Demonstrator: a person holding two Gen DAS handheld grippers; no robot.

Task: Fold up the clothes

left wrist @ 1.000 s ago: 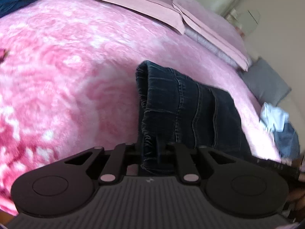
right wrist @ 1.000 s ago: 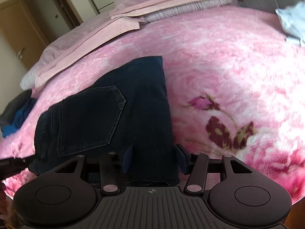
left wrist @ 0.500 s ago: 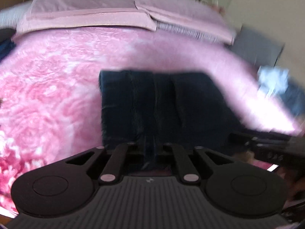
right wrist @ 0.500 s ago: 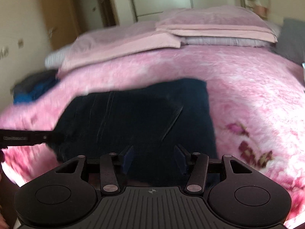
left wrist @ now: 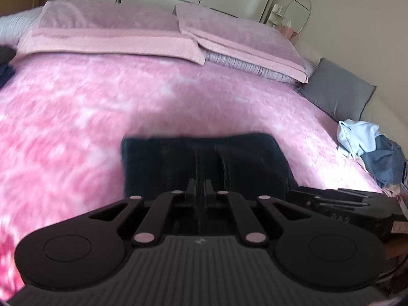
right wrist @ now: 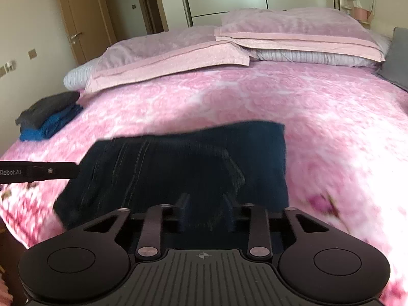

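The bed (right wrist: 318, 107) carries a pink flowered blanket. Far ahead of the hand-held gripper lie two pink pillows (right wrist: 293, 33) side by side. A grey cushion (left wrist: 336, 89) sits ahead to the right. Behind the bed stand a wooden door (right wrist: 76, 20) and a round mirror (left wrist: 298, 12).

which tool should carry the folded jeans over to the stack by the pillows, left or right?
Left, probably. The left tool is already pinched shut on the jeans edge, on the side nearer the folded stack. The right tool sits open around its edge, farther from the stack.
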